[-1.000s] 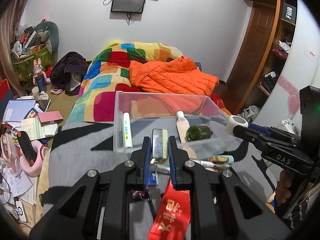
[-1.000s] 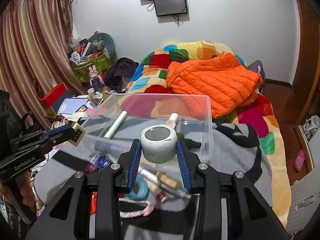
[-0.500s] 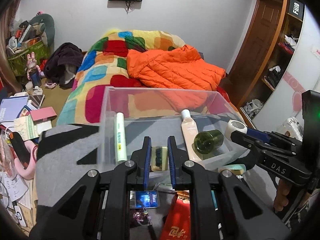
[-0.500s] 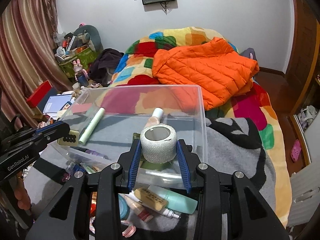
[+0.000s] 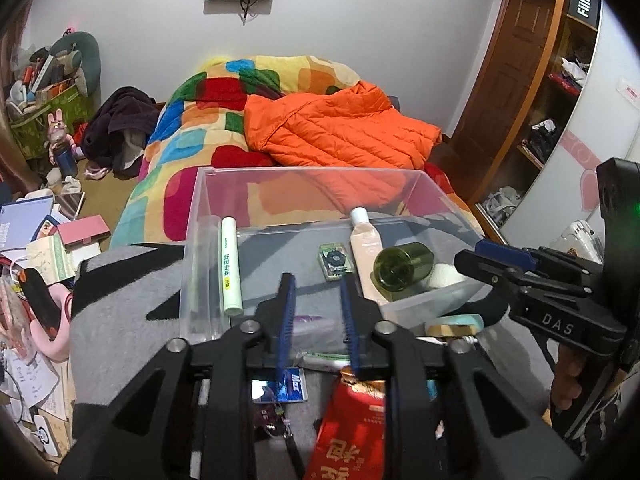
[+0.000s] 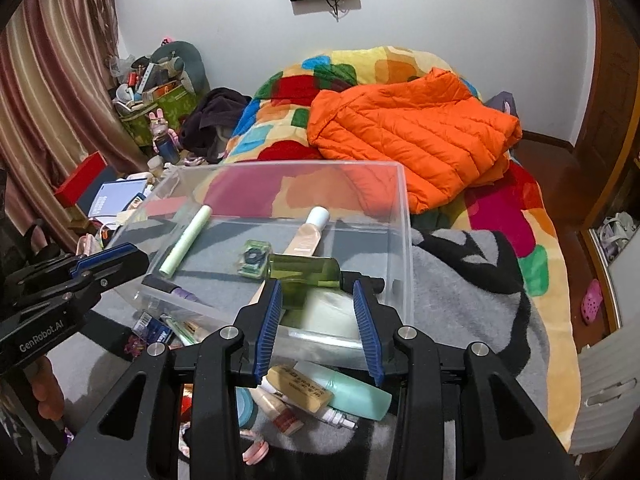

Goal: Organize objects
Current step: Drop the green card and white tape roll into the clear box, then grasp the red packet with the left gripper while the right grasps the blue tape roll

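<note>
Both claws now released, left claw (image 5: 316, 300), right claw (image 6: 318, 304), tape roll (image 5: 444, 274) and green case (image 5: 335, 261) dropped into bin (image 5: 192, 240)

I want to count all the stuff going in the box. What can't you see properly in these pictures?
- White roll: right view, behind the right claw and green bottle.
- Red packet: left view, under the left claw, cut off by the bottom edge.
- Purple pen: right view, blurred through the clear box wall.
- Tube lettering: too small.
</note>
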Available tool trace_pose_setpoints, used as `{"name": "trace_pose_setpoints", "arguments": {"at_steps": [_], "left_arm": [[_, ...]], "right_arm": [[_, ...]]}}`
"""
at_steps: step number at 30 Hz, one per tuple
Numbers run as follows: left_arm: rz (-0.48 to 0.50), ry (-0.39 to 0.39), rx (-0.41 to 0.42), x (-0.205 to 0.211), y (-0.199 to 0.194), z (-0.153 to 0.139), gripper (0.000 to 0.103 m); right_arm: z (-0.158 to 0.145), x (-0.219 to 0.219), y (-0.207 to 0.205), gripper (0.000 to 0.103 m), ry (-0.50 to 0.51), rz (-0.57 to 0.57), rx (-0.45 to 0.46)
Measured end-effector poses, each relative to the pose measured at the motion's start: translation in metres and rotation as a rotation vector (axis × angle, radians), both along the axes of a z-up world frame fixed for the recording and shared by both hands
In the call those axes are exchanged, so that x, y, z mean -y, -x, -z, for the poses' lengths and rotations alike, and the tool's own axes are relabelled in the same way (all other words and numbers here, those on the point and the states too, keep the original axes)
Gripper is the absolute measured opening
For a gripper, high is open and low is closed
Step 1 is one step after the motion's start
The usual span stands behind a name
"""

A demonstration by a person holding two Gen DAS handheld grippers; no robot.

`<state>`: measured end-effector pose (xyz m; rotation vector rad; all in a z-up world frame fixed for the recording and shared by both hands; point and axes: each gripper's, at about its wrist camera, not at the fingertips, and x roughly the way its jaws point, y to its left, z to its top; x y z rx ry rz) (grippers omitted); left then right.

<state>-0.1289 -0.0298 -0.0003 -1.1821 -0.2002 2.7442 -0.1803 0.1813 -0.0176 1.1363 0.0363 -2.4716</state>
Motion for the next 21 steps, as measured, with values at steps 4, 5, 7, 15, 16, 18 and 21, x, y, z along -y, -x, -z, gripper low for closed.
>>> {"name": "trace_pose_setpoints", "arguments": {"at_steps": [4,5,7,15,16,18,21], "left_arm": [[0.005,0.003,-0.013,-0.002,-0.011,-0.005,0.042],[0.006,0.006,-0.014,-0.003,-0.014,-0.005,0.045],[0.009,0.015,-0.015,-0.004,-0.02,-0.006,0.05],[0.021,0.013,0.023,-0.007,-0.045,0.006,0.066],[0.027,0.012,0.032,-0.008,-0.047,0.01,0.067],[0.041,0.014,0.055,-0.011,-0.05,0.017,0.067],[0.068,0.018,0.094,-0.019,-0.054,0.03,0.07]], "right_arm": [[-0.01,-0.005,-0.009,0.037,0.011,-0.004,-0.022],[-0.012,-0.007,-0.013,0.038,0.012,-0.006,-0.029],[-0.015,-0.01,-0.017,0.039,0.012,-0.011,-0.034],[-0.008,-0.019,-0.037,0.045,0.003,-0.022,-0.017],[-0.005,-0.019,-0.04,0.045,0.002,-0.024,-0.008],[0.0,-0.02,-0.043,0.045,0.005,-0.029,0.009],[0.007,-0.02,-0.05,0.045,0.009,-0.047,0.035]]}}
